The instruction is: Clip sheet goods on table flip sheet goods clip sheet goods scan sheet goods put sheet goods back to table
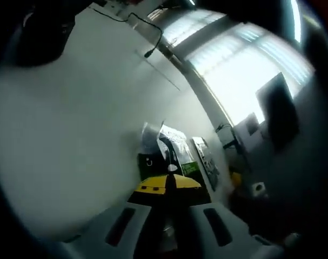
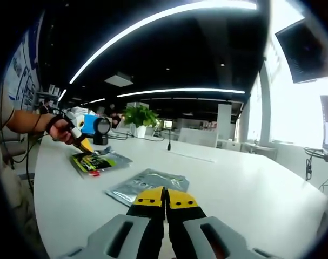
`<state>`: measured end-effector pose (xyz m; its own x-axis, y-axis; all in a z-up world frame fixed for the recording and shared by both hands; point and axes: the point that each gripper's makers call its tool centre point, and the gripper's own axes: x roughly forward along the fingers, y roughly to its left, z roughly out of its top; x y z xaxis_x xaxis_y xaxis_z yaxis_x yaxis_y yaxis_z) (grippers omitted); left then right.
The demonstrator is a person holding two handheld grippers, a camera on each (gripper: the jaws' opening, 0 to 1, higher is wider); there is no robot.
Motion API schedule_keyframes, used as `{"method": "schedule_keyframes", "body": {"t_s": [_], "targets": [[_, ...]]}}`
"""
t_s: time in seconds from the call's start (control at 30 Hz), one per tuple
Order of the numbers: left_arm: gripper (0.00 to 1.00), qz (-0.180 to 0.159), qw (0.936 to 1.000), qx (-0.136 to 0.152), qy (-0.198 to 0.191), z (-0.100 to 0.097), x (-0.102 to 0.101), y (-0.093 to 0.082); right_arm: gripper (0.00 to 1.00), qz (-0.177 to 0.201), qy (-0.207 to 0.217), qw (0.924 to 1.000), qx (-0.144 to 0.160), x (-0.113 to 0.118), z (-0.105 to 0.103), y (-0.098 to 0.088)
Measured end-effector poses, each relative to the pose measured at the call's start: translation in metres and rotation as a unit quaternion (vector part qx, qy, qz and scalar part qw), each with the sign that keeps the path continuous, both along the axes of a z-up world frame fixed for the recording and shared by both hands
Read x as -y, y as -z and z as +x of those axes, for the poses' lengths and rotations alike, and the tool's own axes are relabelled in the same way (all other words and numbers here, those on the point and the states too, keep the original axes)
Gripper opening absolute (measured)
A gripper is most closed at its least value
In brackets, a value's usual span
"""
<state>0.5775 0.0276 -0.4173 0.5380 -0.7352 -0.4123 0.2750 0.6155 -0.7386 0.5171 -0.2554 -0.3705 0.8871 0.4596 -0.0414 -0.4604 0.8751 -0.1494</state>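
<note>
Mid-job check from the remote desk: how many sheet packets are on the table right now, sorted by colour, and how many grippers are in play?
Green-printed packets: 1, under the left gripper's tips
Silver packets: 1, lying flat ahead of the right gripper
Grippers: 2, the left gripper and the right gripper
Total: 2 packets on the white table, 2 grippers

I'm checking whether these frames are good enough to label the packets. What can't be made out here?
- Left gripper view: the packets are small and blurred, so their print is unreadable; the yellow fingers cover their near edge.
- Right gripper view: the silver packet is partly hidden by the right gripper.
- Right gripper view: whether the left gripper has gripped the green packet is too small to tell.
</note>
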Motion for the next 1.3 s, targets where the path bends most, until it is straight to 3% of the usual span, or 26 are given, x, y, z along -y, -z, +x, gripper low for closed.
{"method": "schedule_keyframes", "body": {"t_s": [0.33,0.67,1.1,1.23,1.3], "targets": [[0.00,-0.019,0.9997,0.010,-0.014,-0.002,0.002,-0.019,0.00,0.001,0.000,1.0000,0.001,0.000,0.000,0.000],[0.00,-0.026,0.9995,0.006,-0.019,0.003,0.001,-0.024,0.00,-0.019,-0.006,0.9998,0.005,-0.005,-0.001,0.001],[0.00,-0.037,0.9982,-0.015,-0.045,0.002,-0.002,-0.029,0.00,-0.085,-0.007,0.9961,0.022,-0.015,0.001,0.005],[0.00,-0.033,0.9979,-0.017,-0.054,0.002,-0.002,-0.034,0.00,-0.123,-0.007,0.9913,0.047,-0.024,-0.001,-0.001],[0.00,-0.032,0.9976,-0.018,-0.058,0.002,-0.003,-0.037,0.00,-0.113,-0.013,0.9923,0.048,-0.030,-0.002,-0.003]]}}
